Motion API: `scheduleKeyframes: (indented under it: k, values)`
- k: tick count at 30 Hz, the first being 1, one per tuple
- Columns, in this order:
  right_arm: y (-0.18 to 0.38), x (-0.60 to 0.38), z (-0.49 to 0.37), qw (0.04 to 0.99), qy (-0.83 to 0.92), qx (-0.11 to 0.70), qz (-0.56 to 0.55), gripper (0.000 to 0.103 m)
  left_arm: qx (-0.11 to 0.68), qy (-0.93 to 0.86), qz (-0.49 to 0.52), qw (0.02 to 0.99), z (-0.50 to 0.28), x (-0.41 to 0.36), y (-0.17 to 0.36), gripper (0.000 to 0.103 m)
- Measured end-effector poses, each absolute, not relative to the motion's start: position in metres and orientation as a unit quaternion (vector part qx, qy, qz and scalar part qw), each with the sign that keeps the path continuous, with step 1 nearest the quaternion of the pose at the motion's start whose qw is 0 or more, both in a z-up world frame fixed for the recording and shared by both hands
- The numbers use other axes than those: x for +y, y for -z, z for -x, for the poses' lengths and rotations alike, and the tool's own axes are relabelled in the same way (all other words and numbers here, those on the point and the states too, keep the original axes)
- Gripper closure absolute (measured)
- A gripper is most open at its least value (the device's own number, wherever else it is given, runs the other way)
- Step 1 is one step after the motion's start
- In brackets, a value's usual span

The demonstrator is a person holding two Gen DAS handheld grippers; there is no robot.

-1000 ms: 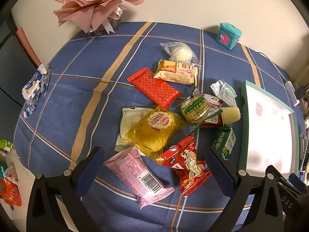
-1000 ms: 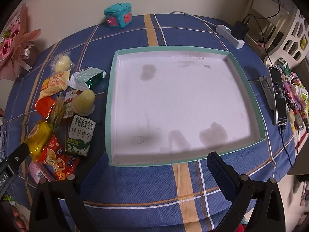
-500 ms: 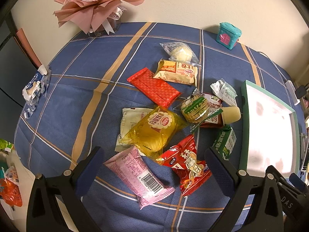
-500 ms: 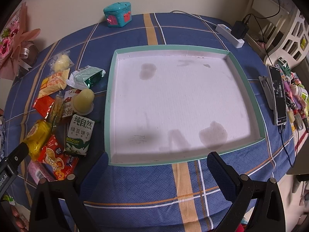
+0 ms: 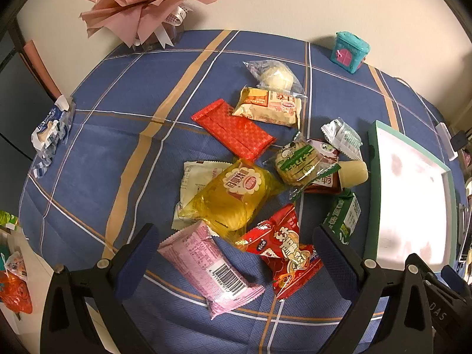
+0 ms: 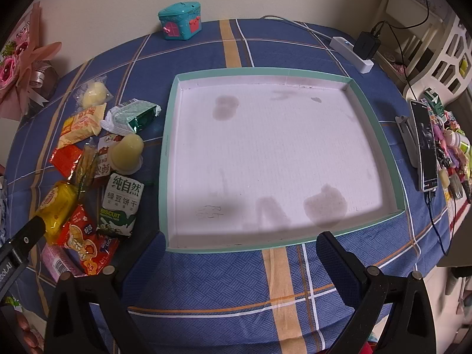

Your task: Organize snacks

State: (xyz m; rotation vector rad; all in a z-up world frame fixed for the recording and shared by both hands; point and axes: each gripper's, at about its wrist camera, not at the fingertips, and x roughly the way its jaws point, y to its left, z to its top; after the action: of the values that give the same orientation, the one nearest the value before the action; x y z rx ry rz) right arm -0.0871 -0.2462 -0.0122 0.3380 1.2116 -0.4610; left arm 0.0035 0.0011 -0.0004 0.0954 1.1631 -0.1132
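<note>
Several snack packets lie in a loose pile on the blue plaid tablecloth: a pink packet [image 5: 212, 268], a yellow bag [image 5: 233, 194], a red bag [image 5: 284, 250], a red flat pack [image 5: 233, 128] and a green biscuit pack [image 5: 343, 216] [image 6: 122, 203]. A teal-rimmed white tray [image 6: 163, 159] [image 5: 372, 177] lies to their right, with nothing in it. My left gripper [image 5: 236, 253] is open above the pink and red packets. My right gripper [image 6: 239, 262] is open above the tray's near edge.
A pink flower bouquet [image 5: 141, 0] and a teal toy house [image 5: 351, 48] [image 6: 180, 20] stand at the back. A power strip with charger [image 6: 358, 48], a phone on a stand [image 6: 424, 144] and small trinkets sit at the right. A blue-white wrapper [image 5: 51, 131] lies at the left edge.
Both grippers have hardly moved; the views shifted only slightly. Nothing was picked up or released.
</note>
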Motion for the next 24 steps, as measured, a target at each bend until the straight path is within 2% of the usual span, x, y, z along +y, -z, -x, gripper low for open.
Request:
scheduleKeyframes:
  k: [11,24]
  values:
    - [0.012,-0.243,0.086,0.786,0.21,0.56,-0.158,0.0,0.554,0.041,-0.026,0.831,-0.005,0.012,0.002,0.0]
    - [0.009,-0.174,0.05,0.811,0.099,0.559,-0.143,0.0,0.617,-0.046,0.115,0.777,-0.011,0.081,0.036,0.0]
